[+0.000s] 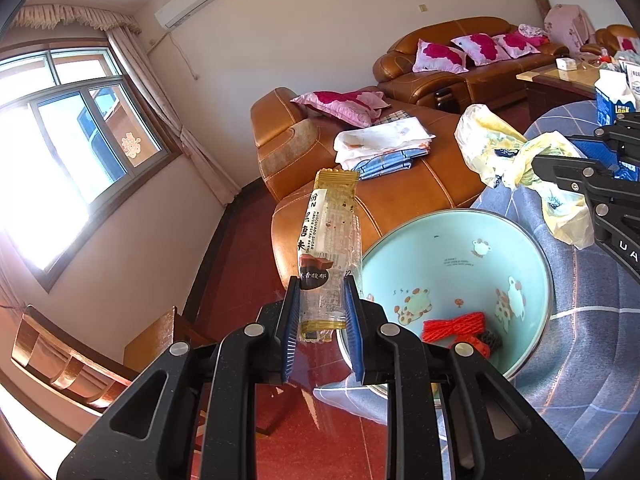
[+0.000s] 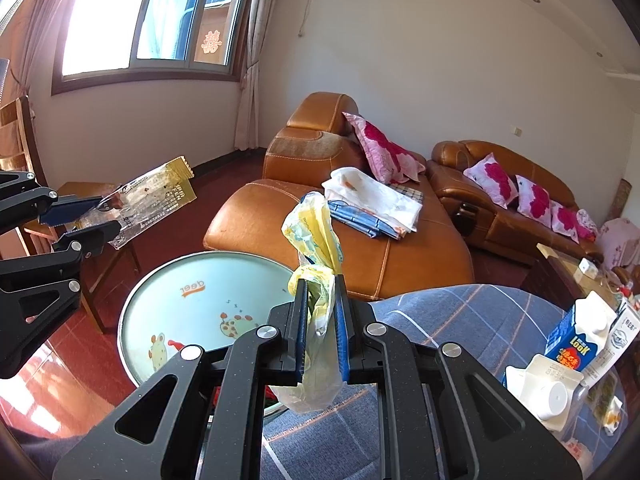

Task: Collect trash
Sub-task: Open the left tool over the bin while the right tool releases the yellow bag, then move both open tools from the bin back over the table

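My left gripper [image 1: 322,312] is shut on a clear and gold snack wrapper [image 1: 328,240], held upright just left of a light blue cartoon-print basin [image 1: 452,268]. The basin holds a red net [image 1: 456,328] and a small dark scrap. My right gripper [image 2: 322,320] is shut on a crumpled yellow and white plastic bag [image 2: 316,240], held above the basin's [image 2: 192,304] right edge. In the right wrist view the left gripper [image 2: 96,216] and wrapper [image 2: 156,196] show at far left. In the left wrist view the bag [image 1: 504,152] hangs from the right gripper [image 1: 560,172].
The basin sits at the edge of a table with a blue plaid cloth [image 2: 460,320]. Blue and white milk cartons [image 2: 580,336] stand at its right. An orange leather sofa [image 2: 320,216] with folded cloths and pink pillows lies behind. A wooden chair [image 1: 80,364] stands at left on red floor.
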